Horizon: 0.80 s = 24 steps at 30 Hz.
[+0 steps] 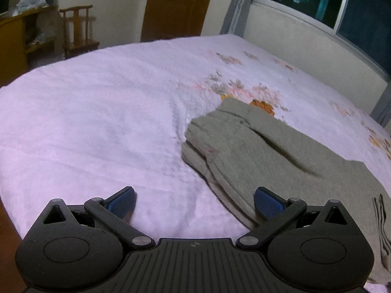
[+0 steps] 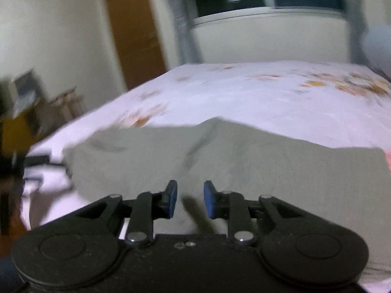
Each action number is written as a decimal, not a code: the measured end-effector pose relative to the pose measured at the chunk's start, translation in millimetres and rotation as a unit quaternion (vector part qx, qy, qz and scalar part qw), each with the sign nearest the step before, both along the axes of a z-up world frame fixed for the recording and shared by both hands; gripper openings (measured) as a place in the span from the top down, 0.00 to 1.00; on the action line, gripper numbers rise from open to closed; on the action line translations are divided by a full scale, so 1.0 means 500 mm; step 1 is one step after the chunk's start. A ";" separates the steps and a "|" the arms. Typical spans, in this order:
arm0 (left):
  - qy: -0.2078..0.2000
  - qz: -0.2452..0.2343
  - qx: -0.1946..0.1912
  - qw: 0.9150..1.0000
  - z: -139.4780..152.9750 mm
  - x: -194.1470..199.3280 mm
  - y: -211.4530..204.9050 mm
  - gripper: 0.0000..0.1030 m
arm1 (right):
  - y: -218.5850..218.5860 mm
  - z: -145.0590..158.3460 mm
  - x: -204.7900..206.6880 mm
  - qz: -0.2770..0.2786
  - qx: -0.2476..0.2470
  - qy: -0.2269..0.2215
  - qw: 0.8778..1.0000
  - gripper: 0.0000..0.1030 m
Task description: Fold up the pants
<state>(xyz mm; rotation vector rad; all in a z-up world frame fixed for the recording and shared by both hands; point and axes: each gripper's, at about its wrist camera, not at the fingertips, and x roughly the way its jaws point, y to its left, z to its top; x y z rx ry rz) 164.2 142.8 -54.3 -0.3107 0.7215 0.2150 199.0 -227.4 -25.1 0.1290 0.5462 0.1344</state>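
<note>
Grey-green pants (image 1: 268, 151) lie folded over in layers on the bed, at the right of the left wrist view. My left gripper (image 1: 194, 201) is wide open and empty, low over the bed by the pants' near left edge; its right pad (image 1: 267, 202) is over the fabric. In the right wrist view, which is motion-blurred, the pants (image 2: 244, 161) fill the middle. My right gripper (image 2: 190, 199) hovers just over them, jaws partly open with a narrow gap, holding nothing.
The bed (image 1: 97, 122) has a white-pink cover with a floral print (image 1: 244, 90) beyond the pants. A wooden chair (image 1: 78, 30), a desk (image 1: 17, 36) and a door (image 1: 176, 5) stand behind; a window (image 1: 330, 0) is at the right.
</note>
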 end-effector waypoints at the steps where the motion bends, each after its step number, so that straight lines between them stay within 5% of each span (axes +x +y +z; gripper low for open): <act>1: 0.001 -0.001 0.001 1.000 0.000 -0.002 -0.004 0.00 | -0.004 -0.003 0.014 -0.016 -0.004 0.006 1.000 0.85; 3: 0.005 -0.007 -0.005 1.000 -0.002 0.000 -0.011 0.00 | 0.001 -0.021 0.039 -0.026 -0.001 0.025 0.999 0.85; 5: 0.011 -0.013 -0.009 1.000 -0.004 0.001 -0.015 0.00 | 0.043 -0.057 0.057 0.023 0.004 0.072 0.997 0.87; 10: 0.013 -0.024 -0.007 1.000 -0.007 -0.004 -0.018 0.00 | 0.054 -0.043 0.031 0.013 -0.023 0.033 0.999 0.85; 14: 0.008 -0.028 -0.027 0.999 -0.008 0.005 -0.012 0.00 | 0.047 -0.036 0.046 0.016 -0.020 0.057 0.998 0.85; 18: 0.007 -0.039 -0.040 0.998 -0.014 0.027 -0.002 0.00 | 0.027 -0.002 0.016 -0.007 0.001 0.014 1.000 0.72; 24: -0.006 -0.039 -0.145 0.989 -0.048 0.064 0.046 0.00 | 0.010 -0.005 -0.010 -0.016 -0.001 0.002 1.000 0.60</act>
